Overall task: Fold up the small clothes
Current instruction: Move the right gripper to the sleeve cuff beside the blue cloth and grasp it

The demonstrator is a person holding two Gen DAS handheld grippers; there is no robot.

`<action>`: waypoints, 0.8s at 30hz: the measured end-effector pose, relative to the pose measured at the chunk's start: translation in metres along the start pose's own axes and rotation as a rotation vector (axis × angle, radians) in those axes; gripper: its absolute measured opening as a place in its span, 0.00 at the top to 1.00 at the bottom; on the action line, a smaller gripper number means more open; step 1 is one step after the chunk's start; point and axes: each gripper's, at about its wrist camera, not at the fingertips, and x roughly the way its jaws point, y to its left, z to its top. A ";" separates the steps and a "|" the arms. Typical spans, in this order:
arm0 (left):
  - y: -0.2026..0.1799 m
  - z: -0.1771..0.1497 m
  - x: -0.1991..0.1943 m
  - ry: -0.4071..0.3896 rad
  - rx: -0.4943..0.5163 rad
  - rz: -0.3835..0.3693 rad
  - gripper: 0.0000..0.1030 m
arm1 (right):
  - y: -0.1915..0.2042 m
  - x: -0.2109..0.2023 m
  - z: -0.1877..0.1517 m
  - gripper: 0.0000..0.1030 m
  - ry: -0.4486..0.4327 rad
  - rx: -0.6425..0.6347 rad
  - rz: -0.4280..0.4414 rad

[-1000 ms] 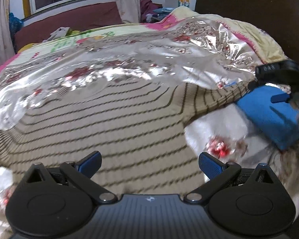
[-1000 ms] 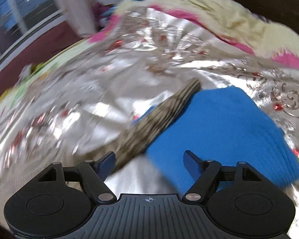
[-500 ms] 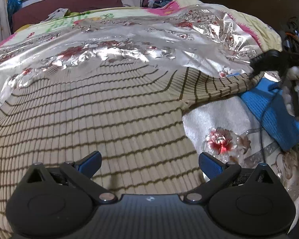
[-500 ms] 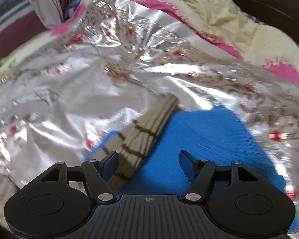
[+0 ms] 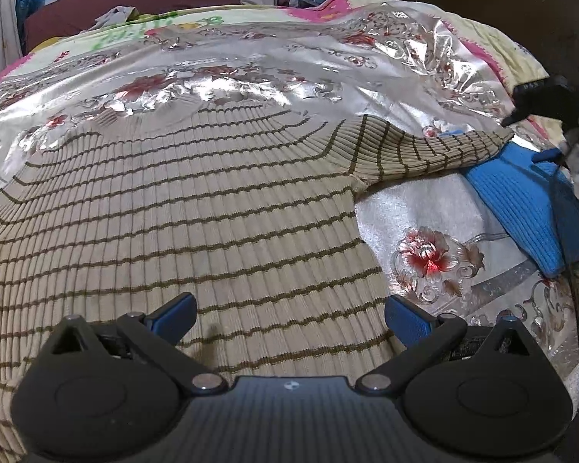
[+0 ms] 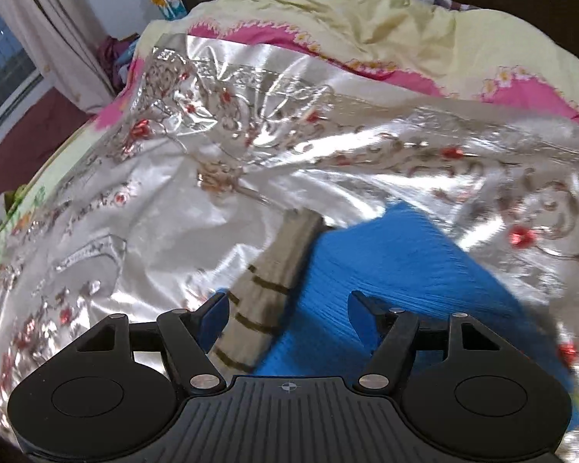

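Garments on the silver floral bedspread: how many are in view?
2. A beige striped ribbed sweater lies spread in the middle; a folded blue knit lies to its right, under the sweater's sleeve end. Others may lie outside the views.

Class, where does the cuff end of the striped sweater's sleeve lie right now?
In the right wrist view, the sleeve lies left of centre, its cuff end overlapping the blue garment's left edge on the silver cloth.

One striped beige sweater, one folded blue garment, one silver floral sheet, two grippers.
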 end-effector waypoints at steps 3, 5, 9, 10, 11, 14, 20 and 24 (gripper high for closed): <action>-0.001 0.000 0.003 0.007 0.005 0.000 0.00 | 0.012 0.010 0.001 0.35 0.018 0.003 0.007; -0.002 -0.002 0.005 0.017 0.005 -0.005 0.00 | 0.021 0.017 0.000 0.36 0.033 -0.022 -0.014; -0.001 -0.004 0.010 0.036 -0.004 -0.019 0.00 | 0.026 0.032 -0.004 0.59 0.076 -0.034 -0.049; -0.001 -0.005 0.010 0.039 -0.007 -0.023 0.00 | 0.024 0.035 -0.005 0.64 0.087 -0.025 -0.054; 0.000 -0.005 0.010 0.040 -0.010 -0.026 0.00 | 0.021 0.037 -0.007 0.71 0.095 -0.018 -0.056; 0.003 -0.007 0.009 0.041 -0.019 -0.033 0.00 | 0.011 0.038 -0.008 0.82 0.097 -0.011 -0.070; 0.011 -0.011 0.004 0.043 -0.051 -0.041 0.00 | -0.009 0.011 -0.010 0.82 0.071 -0.026 -0.063; 0.008 -0.015 0.003 0.048 -0.043 -0.049 0.00 | -0.021 0.011 -0.007 0.74 0.076 0.044 0.000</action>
